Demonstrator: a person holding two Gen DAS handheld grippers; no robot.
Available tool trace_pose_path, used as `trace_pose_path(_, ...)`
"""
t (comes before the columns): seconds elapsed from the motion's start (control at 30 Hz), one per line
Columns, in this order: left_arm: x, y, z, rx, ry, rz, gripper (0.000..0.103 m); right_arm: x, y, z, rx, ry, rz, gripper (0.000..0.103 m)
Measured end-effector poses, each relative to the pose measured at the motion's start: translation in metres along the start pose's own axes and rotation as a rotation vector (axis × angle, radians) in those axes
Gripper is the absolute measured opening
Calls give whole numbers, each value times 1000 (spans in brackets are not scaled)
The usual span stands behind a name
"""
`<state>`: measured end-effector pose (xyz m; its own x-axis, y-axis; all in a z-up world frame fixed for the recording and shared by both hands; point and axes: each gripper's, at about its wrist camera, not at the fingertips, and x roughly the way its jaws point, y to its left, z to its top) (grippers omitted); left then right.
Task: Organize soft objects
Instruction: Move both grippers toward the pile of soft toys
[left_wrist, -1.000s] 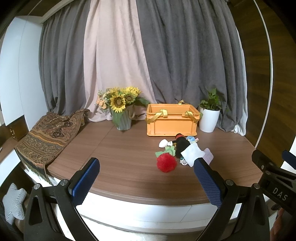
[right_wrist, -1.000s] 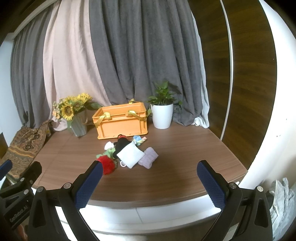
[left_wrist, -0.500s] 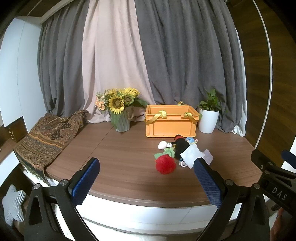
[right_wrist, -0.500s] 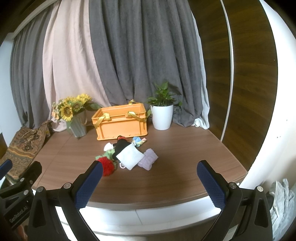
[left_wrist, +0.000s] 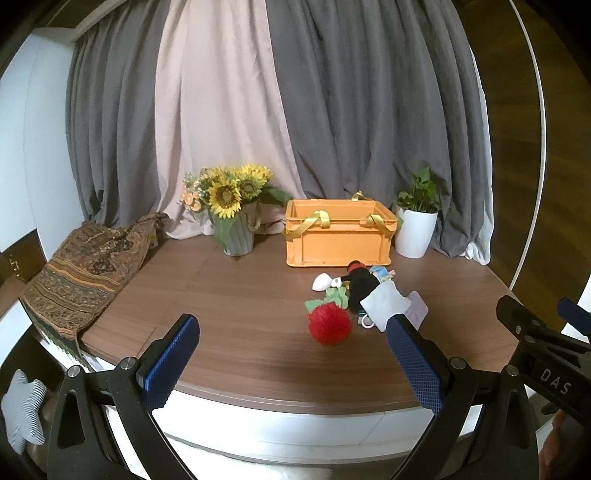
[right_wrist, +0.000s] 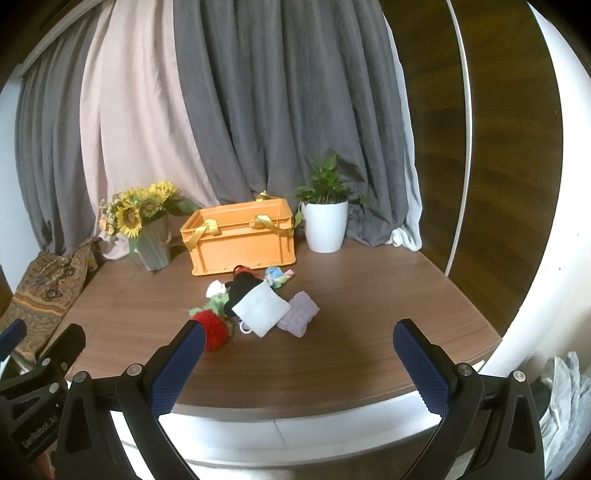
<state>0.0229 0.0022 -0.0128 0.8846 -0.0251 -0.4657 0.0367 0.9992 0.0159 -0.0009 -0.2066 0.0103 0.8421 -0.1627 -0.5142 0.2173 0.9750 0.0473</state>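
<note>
Right now both grippers hang short of the round wooden table (left_wrist: 236, 295), each with its two blue-padded fingers spread wide and holding nothing. The left gripper (left_wrist: 291, 354) faces the table edge, and the right gripper (right_wrist: 299, 358) does the same from further right.

One small heap of soft things lies on the table, just in front of one orange crate (left_wrist: 336, 240) with two yellow strap handles. In the heap I count one red fluffy ball (left_wrist: 330, 324) nearest the edge, one green cloth piece (left_wrist: 332, 297) touching it, one black plush toy (right_wrist: 242, 286), one white cloth square (right_wrist: 261, 308) lying over the toy, one lilac knitted cloth (right_wrist: 300, 313) beside the square, one small white piece (left_wrist: 322, 283) and one small multicoloured bundle (right_wrist: 277, 276) close to the crate. The crate looks empty from here, though its floor is partly hidden.

One vase of sunflowers (left_wrist: 236, 218) stands left of the crate, one potted plant (right_wrist: 327, 221) right of it, and one patterned cloth (left_wrist: 85, 269) drapes over the table's left edge.
</note>
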Motion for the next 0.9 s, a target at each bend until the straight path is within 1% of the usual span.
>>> trace_pose_path(0.2, 23, -7, -5, 5, 12, -1, 103, 25, 5, -7, 10, 28, 5, 103)
trace_pose_path(0.4, 54, -19, -3, -14, 14, -4, 103, 60, 3, -3, -6, 51, 42, 103)
trace_pose_path(0.67, 101, -40, -2, -49, 47, 47, 102, 120, -3, 12, -61, 76, 131, 102)
trace_pose_path(0.73, 112, -44, -7, -46, 62, 67, 102, 133, -5, 14, -65, 88, 144, 102)
trace_pose_path(0.9, 139, -46, -11, -14, 99, 86, 101, 165, -8, 12, -63, 134, 164, 102)
